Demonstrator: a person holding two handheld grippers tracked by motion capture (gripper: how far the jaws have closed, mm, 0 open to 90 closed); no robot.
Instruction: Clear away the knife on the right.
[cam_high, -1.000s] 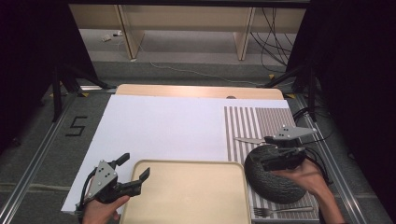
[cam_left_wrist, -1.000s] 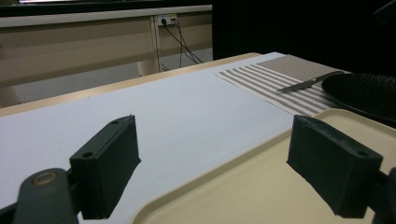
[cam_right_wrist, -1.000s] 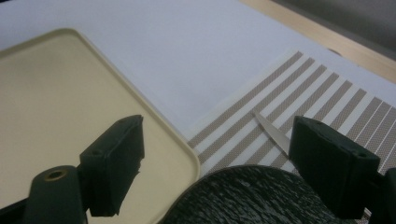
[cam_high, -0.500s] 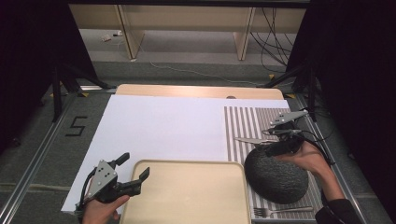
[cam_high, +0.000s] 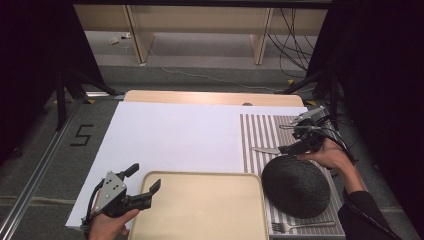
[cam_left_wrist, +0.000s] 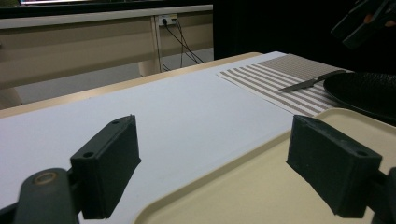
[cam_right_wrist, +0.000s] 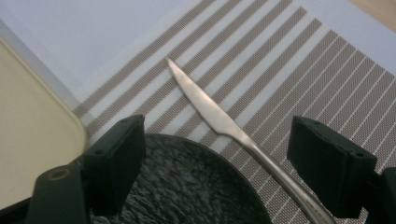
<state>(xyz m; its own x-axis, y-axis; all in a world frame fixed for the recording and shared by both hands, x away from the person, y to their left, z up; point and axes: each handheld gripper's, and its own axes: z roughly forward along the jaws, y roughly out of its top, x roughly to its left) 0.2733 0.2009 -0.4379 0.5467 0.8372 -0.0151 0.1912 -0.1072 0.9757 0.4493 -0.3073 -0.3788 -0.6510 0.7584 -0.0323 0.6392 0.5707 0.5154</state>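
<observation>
Take the beige tray (cam_high: 210, 210) as your landmark. Beyond its far edge the white sheet (cam_high: 175, 135) on the desk lies bare, so you can sweep a hand across there freely. Right of the tray things crowd: the black plate (cam_high: 296, 186) sits just beside its rim, a knife (cam_high: 266, 150) lies beyond the plate on the striped mat (cam_high: 260, 130), and a fork (cam_high: 300, 226) lies on the plate's near side.

Digit "5" (cam_high: 81, 135) marked on floor, left of table.
</observation>
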